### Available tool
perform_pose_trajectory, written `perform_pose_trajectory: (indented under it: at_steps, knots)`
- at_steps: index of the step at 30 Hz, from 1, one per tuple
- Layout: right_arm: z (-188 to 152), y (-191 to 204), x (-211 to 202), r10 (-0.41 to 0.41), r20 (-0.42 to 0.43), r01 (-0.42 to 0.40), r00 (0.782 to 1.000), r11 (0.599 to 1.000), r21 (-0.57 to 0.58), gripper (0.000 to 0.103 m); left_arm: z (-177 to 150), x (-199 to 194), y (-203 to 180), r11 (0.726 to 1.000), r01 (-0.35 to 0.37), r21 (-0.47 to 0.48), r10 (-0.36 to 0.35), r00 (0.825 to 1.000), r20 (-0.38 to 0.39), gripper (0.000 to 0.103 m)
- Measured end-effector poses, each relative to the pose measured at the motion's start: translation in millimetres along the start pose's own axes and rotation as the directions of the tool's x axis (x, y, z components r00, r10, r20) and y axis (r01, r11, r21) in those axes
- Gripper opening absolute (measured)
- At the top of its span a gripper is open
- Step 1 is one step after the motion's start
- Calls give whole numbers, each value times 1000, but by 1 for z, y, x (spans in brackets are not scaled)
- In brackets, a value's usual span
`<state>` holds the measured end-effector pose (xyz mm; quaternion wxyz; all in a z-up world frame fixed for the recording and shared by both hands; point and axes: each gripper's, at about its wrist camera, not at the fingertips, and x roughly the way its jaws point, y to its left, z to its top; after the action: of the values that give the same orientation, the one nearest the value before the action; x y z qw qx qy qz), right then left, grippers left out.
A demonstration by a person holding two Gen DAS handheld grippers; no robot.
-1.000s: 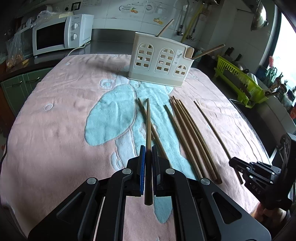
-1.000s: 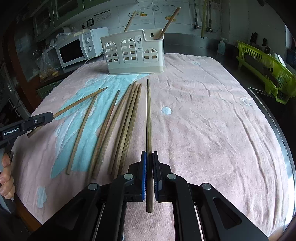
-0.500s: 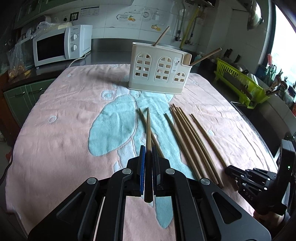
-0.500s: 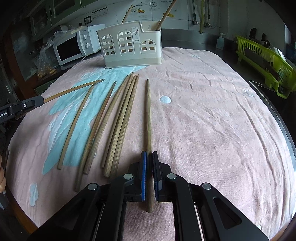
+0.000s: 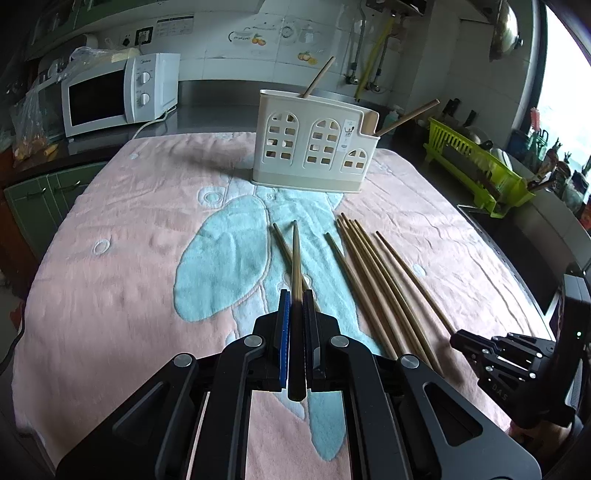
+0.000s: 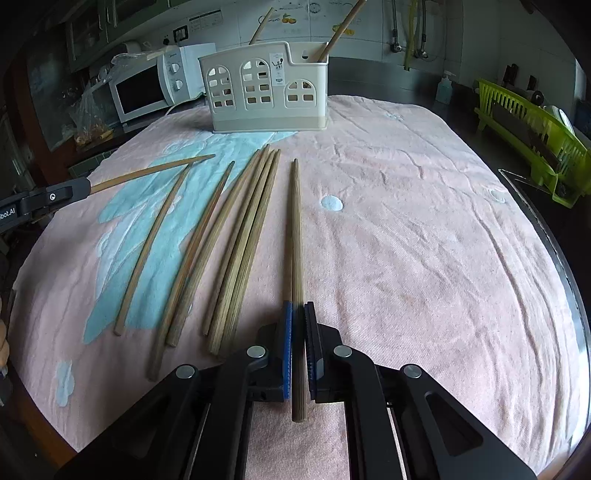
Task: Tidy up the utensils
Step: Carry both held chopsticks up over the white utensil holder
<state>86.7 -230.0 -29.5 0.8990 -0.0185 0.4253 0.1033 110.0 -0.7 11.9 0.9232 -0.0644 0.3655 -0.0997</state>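
Pick-up step: one chopstick (image 5: 296, 258) is pinched in the left tool (image 5: 295, 314), another chopstick (image 6: 296, 236) in the right tool (image 6: 298, 325), six loose chopsticks (image 6: 236, 240) are left on the towelled tabletop (image 6: 424, 240); carrying to the cream holder (image 6: 264, 86) is called for next.

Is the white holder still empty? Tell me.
No, two chopsticks already stand in the holder.

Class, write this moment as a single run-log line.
left gripper: shut on chopstick | right gripper: shut on chopstick | loose chopsticks: on towel | holder: two chopsticks inside
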Motion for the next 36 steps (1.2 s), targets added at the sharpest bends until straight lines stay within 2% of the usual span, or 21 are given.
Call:
perform_pose_trajectory:
  at_steps: [6,12,19,25,30,36]
  knots:
    - [22,2,-22,-3,49,5,999,999,-51,6,13,-4,1,1000,8,5,-8,1000,16,5]
    - [34,4,-20,9,10,-8,1000,993,-116,6,24,-5,0,1000,17,18,-17,1000,18,5]
    - [54,1,-30,10,29,-5,1000,986,-166,6,37,-5,-3,999,18,39,-19,999,26,5]
    - [92,-7,-50,35,111,-16,993,987,-162,6,55,-4,0,999,18,34,-19,999,40,5]
    - [130,-12,-64,89,172,-64,981,988,-143,6,77,-8,0,999,31,43,-34,996,80,5]
    - [178,-19,-75,139,207,-115,968,986,-124,6,105,-9,-3,997,41,59,-48,993,108,5]
